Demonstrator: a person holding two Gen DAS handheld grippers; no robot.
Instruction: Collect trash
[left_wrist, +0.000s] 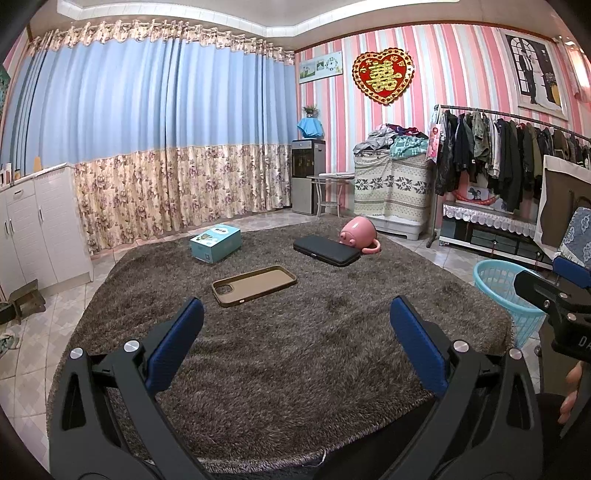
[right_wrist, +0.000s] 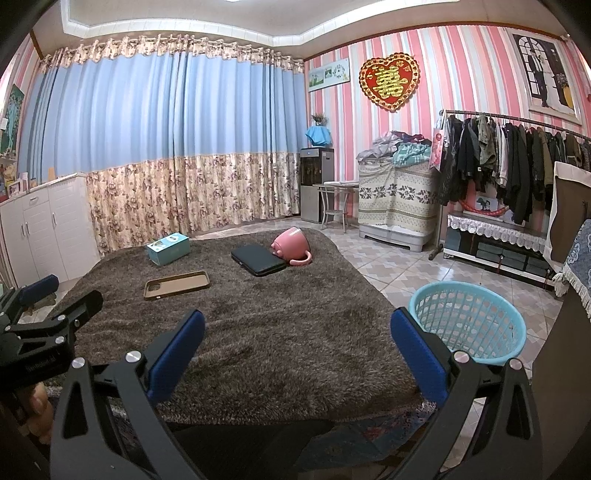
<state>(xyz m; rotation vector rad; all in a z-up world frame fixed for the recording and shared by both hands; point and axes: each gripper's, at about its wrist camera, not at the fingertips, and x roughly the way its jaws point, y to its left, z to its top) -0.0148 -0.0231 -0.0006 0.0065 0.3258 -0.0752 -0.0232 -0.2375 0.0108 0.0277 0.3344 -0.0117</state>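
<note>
Left wrist view: left gripper (left_wrist: 297, 325) spread wide, nothing in it, over a shaggy brown rug (left_wrist: 295, 350). On the rug: teal box (left_wrist: 216, 243) with unreadable print, brown phone case (left_wrist: 254, 285), black case (left_wrist: 327, 250) touching a tipped pink mug (left_wrist: 360, 233). Red double-happiness heart (left_wrist: 382, 74) on the striped wallpaper.

Right wrist view: right gripper (right_wrist: 297, 326) also wide, empty; blue basket (right_wrist: 467, 319) on the tiles beside the rug.

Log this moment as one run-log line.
left gripper: open, empty | right gripper: open, empty | phone case, box, pouch, mug: on rug | basket: empty
</note>
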